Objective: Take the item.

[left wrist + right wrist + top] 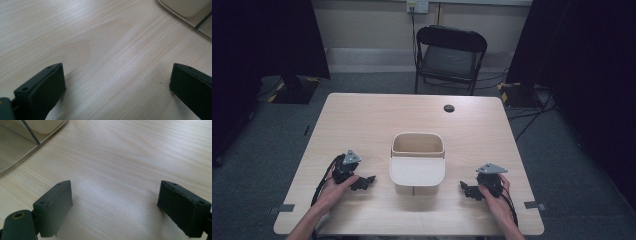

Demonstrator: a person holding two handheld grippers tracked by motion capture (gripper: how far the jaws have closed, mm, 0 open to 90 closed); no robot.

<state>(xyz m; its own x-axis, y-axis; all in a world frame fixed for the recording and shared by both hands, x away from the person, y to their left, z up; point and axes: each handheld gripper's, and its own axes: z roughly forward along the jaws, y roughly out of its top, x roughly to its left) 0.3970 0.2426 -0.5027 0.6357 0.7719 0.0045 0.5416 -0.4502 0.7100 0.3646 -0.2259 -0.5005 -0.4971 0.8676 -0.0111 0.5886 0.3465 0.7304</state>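
Bin (417, 162), beige and half covered by its lid, sits mid-counter between my two tools; its inside is hidden from me, and my tool cameras catch just a corner of it. My left tool (368, 180) and right tool (464, 188) rest on the pale wooden counter (362, 120), each with jaws spread wide over bare wood, pointing inward at the bin. My hands grip them from behind, forearms cut off below. Beyond stands a black folding chair (450, 57) on grey carpet, dark curtains either side.
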